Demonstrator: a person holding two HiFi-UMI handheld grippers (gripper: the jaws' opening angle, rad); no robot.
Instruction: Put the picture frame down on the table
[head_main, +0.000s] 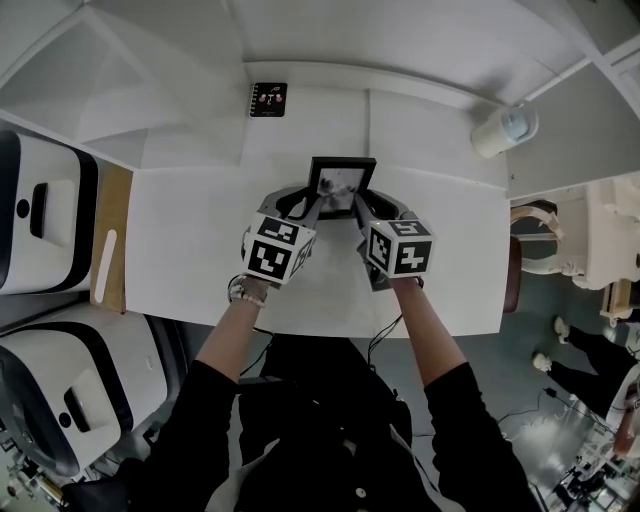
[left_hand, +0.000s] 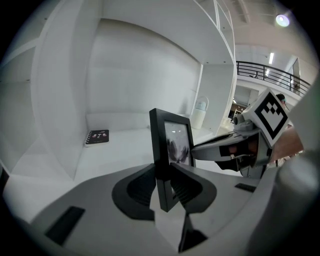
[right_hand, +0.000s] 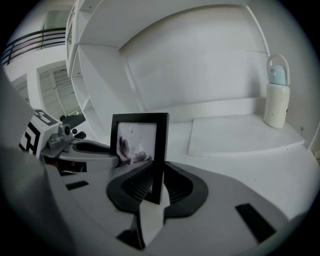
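A small black picture frame (head_main: 341, 186) with a dark-on-white print is held upright over the white table (head_main: 200, 240). My left gripper (head_main: 305, 205) is shut on the frame's left edge, and my right gripper (head_main: 360, 207) is shut on its right edge. In the left gripper view the picture frame (left_hand: 170, 150) stands edge-on between the dark pads (left_hand: 142, 190), with the right gripper (left_hand: 220, 150) reaching in from the right. In the right gripper view the picture frame (right_hand: 140, 145) faces the camera with its right border clamped between the pads (right_hand: 175, 187), and the left gripper (right_hand: 75, 150) shows at the left.
A small black spiral notebook (head_main: 268, 100) lies on the shelf behind the table. A pale bottle (head_main: 503, 128) with a blue cap stands at the back right, bottle (right_hand: 276, 102). White machine housings (head_main: 40, 210) sit left of the table, and a chair (head_main: 540, 250) is at the right.
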